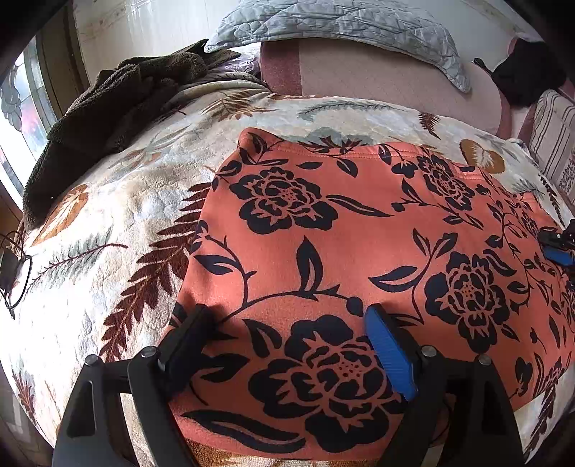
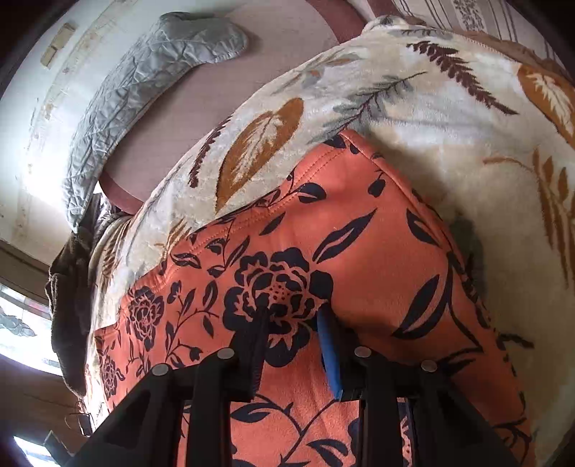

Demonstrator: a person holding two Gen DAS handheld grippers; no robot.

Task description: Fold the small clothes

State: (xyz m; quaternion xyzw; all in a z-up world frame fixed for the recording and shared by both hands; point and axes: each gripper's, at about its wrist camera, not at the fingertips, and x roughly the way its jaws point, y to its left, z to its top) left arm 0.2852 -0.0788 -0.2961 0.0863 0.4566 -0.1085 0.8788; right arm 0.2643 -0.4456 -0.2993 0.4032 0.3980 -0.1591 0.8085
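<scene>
**A:** Where is the garment?

**B:** The orange garment (image 1: 359, 230), printed with black flowers, lies spread flat on a cream blanket (image 1: 118, 215) with a brown and grey leaf pattern, which covers the bed. One stitched hem runs along its far edge in the left wrist view.

**A:** And the left claw (image 1: 291, 319)?

**B:** It stands wide, pointing steeply down over the near part of the cloth. Its black finger is by the garment's left edge, its blue pad (image 1: 390, 354) well apart from that, and a printed flower shows flat between them. Nothing is gripped there.

**A:** The right claw (image 2: 293, 316)?

**B:** Its two fingers stand fairly close together, tips down on the orange cloth at a black flower. The fabric looks slightly raised between them, so it is probably pinching a fold, though the view up close does not make that certain. From the left wrist camera only its tip shows, at the garment's right edge.

**A:** Anything else around?

**B:** A dark brown fleecy item (image 1: 107, 118) lies bunched at the far left of the bed, a grey quilted pillow (image 1: 341, 28) rests on a pinkish headboard (image 1: 377, 72), and a window is on the left.
</scene>
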